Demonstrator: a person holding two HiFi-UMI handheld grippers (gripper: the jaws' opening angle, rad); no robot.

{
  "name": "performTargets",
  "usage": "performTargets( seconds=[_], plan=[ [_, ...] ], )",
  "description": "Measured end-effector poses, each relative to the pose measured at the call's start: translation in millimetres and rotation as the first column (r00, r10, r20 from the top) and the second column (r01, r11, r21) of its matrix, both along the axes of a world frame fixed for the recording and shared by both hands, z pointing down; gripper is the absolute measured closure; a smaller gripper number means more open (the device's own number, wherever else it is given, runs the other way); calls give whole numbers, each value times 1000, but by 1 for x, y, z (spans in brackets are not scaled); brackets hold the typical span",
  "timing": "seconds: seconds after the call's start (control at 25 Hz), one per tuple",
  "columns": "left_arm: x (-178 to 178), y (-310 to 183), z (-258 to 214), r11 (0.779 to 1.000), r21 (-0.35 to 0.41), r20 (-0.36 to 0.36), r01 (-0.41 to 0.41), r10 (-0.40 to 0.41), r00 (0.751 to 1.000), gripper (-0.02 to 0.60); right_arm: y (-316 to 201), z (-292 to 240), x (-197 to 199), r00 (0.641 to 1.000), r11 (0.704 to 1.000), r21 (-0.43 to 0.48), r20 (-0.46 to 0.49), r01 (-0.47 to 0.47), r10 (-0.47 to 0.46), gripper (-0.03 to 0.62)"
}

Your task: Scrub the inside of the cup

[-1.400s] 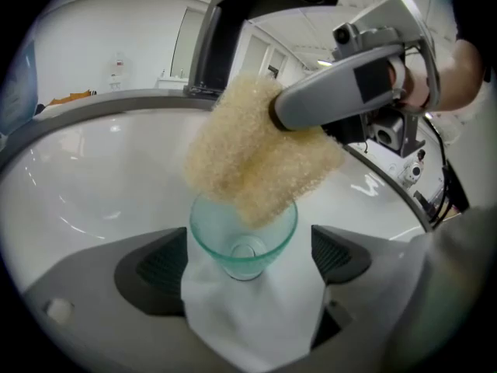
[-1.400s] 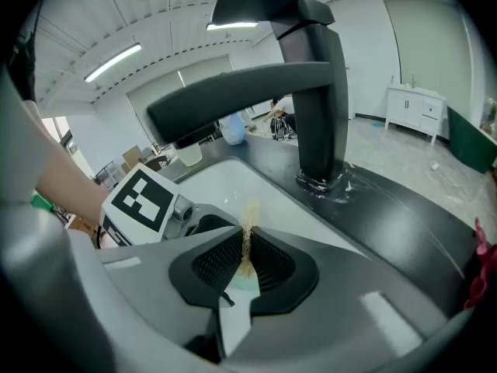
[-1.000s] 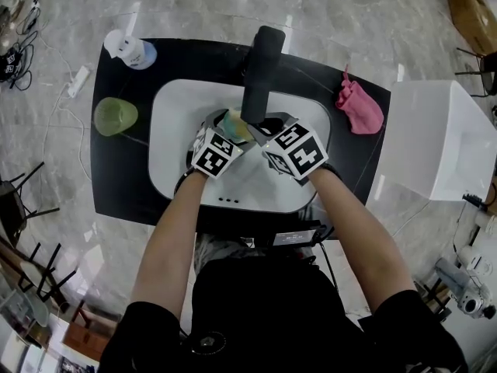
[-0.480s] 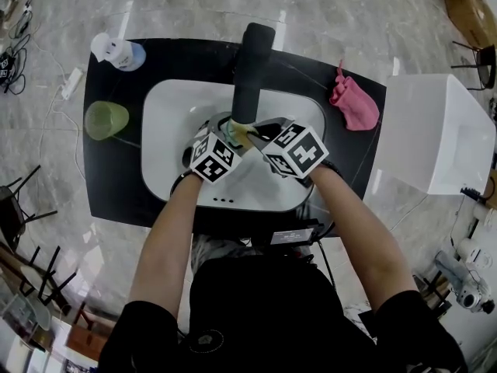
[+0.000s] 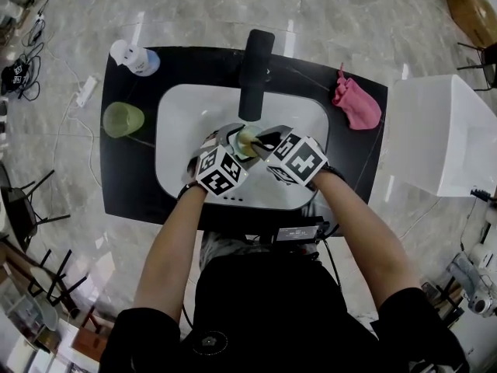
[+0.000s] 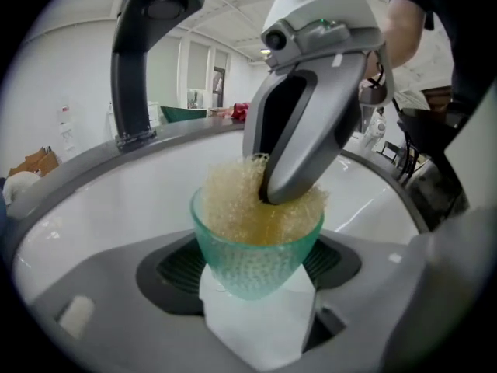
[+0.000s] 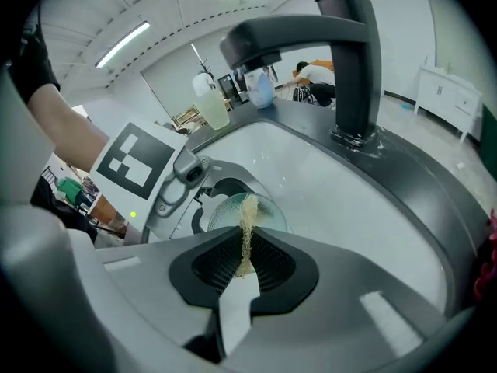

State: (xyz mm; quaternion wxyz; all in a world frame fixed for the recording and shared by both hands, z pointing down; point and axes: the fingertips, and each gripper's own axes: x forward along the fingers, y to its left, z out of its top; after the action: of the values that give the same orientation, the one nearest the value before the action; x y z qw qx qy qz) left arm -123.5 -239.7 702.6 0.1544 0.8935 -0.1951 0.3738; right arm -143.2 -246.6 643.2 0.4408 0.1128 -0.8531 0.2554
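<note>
Gripping cup (image 6: 250, 261) with left gripper (image 6: 258, 286), jaws just closed onto it | right gripper (image 7: 244, 261) pinching sponge (image 6: 233, 204) inside cup | above sink (image 5: 177, 130)

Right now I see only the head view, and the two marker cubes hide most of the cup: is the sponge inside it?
Observer: Yes, the sponge fills the mouth of the cup.
Operator: What holds the cup?
Observer: The left tongs. They have just been closing, and the cup is gripped between them.
Operator: And the other pair?
Observer: The right tongs are shut on the sponge and pinch it thin.
</note>
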Motion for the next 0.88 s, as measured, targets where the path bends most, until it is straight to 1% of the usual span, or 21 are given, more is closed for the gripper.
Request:
performTargets(
  seconds=[0.24,0.44,0.6,0.68,0.72,0.8,0.88],
  plan=[
    [-3,14,-24,999,25,18,-27,26,999,210,22,-13,-14,995,995,29,8,95,-95,557],
    [-8,25,-36,998,40,64,-58,56,996,210,36,-26,-23,989,988,52,6,148,-148,557],
    [-9,30,-45,994,54,94,-98,93,991,210,44,-30,-26,976,972,88,-16,218,-218,557],
    [-9,33,-49,990,55,103,-126,120,987,210,50,-32,-26,958,951,121,-40,285,-283,557],
    [-9,35,-51,989,53,105,-139,133,985,210,52,-33,-26,944,933,143,-55,329,-324,557],
    [-8,39,-52,985,44,104,-165,160,982,210,57,-34,-25,907,887,188,-91,421,-411,557],
    [-6,44,-55,981,30,99,-190,187,977,210,61,-35,-23,864,833,229,-128,504,-487,557]
  ],
)
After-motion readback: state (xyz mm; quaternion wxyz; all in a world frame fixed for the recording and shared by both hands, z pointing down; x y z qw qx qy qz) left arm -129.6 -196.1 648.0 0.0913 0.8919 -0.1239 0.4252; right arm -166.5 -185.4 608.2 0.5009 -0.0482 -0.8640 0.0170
